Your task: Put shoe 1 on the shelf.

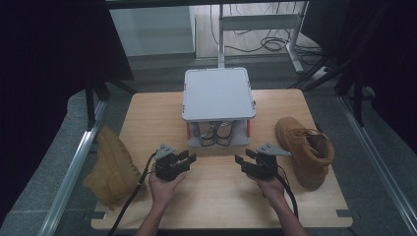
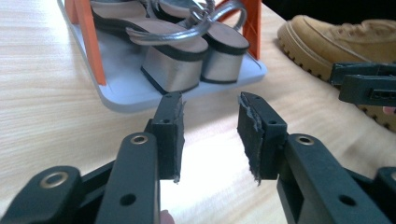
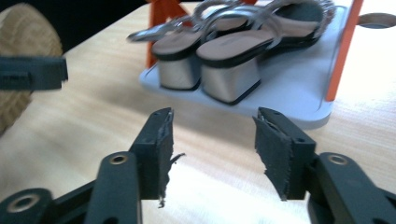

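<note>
A grey two-level shoe rack with orange posts stands at the back middle of the wooden table. A pair of silver block-heel sandals sits on its lower shelf, heels toward me. My left gripper hovers in front of the rack's left side, open, with nothing between its jaws. My right gripper hovers in front of the rack's right side, also open and empty. Both point at the sandals, a short way off from them.
A tan boot lies on its side at the table's left edge. A second tan boot stands at the right, close to my right hand. Metal rails run along both sides of the table. A desk frame and cables are on the floor behind.
</note>
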Motion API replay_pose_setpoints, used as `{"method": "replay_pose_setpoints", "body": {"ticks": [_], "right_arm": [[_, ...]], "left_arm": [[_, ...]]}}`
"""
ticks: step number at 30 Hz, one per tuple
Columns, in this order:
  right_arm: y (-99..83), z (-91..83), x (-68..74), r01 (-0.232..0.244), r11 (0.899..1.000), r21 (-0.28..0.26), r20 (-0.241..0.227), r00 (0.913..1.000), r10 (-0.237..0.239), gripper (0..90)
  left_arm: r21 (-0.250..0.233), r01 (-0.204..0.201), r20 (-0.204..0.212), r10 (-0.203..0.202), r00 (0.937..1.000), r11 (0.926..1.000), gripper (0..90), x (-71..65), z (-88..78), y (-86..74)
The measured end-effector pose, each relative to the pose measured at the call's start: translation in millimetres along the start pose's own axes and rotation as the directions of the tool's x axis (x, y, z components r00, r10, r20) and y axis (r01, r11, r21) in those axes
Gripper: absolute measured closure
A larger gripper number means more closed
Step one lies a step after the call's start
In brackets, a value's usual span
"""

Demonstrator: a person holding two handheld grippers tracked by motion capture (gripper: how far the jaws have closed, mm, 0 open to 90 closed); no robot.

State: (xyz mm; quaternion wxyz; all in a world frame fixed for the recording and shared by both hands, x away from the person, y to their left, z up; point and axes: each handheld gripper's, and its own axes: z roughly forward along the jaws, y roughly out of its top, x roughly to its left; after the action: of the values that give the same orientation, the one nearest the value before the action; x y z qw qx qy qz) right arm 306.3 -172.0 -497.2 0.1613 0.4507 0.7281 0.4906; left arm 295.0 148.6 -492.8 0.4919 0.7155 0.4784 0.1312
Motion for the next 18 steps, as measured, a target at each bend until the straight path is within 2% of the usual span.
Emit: {"method": "replay_pose_setpoints", "body": {"ticks": [6,11,18], "right_arm": [[-12.7,-12.4,6.7,0.063,0.997,0.038,-0.046,0.9971,-0.061,39.7],[-23.1,-20.2,8.6,0.081,0.995,0.054,-0.087,0.9933,-0.076,38.0],[-31.2,-28.2,9.9,0.091,0.994,0.055,-0.099,0.9914,-0.085,38.0]], "left_arm": [[0.017,-0.027,0.007,0.027,0.9996,0.9995,53.9,-1.1,-17.7,-6.5],[0.041,-0.043,0.018,0.042,0.999,0.9982,49.8,-2.1,-26.2,-15.6],[0.068,-0.032,0.04,0.029,0.9988,0.9972,45.4,1.0,-31.3,-21.8]]}}
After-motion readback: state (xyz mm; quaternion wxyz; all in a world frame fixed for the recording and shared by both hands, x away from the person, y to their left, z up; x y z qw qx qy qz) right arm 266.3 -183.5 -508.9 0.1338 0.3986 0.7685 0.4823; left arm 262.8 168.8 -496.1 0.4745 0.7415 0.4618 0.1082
